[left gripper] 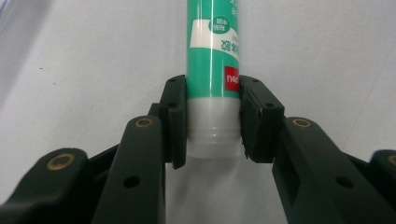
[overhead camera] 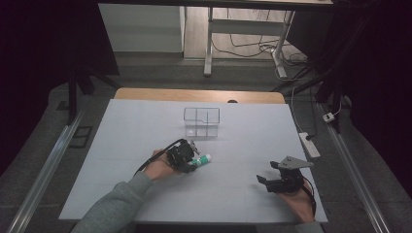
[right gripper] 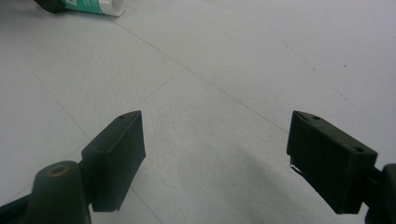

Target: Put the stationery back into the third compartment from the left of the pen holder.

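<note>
Jaws of the left gripper [left gripper: 212, 123] clamp the white end of a green glue stick [left gripper: 212, 56] lying at table [overhead camera: 145, 121] centre; right gripper [right gripper: 215, 158], at four o'clock, gapes wide.

A white desk frame [overhead camera: 243, 34] with trailing cables is seen on grey floor [overhead camera: 160, 73] at twelve o'clock, flanked by dark curtains [overhead camera: 43, 58].
</note>
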`<action>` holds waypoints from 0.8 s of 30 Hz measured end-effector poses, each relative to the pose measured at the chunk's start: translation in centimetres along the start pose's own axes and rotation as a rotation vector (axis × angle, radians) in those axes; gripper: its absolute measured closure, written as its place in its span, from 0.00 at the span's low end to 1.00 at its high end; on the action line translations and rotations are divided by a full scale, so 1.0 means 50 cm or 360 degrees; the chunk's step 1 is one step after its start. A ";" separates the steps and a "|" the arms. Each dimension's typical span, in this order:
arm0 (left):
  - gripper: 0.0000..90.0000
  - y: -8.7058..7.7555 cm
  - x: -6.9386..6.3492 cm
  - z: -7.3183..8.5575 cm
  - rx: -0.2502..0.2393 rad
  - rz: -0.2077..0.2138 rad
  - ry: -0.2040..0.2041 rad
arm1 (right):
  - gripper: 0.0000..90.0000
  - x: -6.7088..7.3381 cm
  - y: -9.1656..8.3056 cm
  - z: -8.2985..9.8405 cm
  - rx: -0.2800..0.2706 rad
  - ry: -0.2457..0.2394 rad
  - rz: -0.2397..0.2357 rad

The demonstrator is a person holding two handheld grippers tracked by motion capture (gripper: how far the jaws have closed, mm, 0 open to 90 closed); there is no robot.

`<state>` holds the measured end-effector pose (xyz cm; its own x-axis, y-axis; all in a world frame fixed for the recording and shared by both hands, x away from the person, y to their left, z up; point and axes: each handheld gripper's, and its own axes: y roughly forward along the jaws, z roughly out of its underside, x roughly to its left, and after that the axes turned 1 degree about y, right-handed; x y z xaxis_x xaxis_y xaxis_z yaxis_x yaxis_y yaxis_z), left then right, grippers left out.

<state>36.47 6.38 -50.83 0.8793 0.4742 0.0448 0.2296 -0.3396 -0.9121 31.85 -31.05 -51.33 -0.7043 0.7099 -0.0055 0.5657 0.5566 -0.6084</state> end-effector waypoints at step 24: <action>0.71 -0.086 0.005 0.043 -0.0380 0.0121 -0.0052 | 0.22 0.005 0.000 -0.006 -0.0027 -0.0028 -0.0008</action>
<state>34.82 9.71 -47.76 0.8845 0.4650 -0.0370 0.2590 -0.5556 -0.7901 31.79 -30.72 -51.11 -0.7146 0.6993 -0.0163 0.5690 0.5676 -0.5950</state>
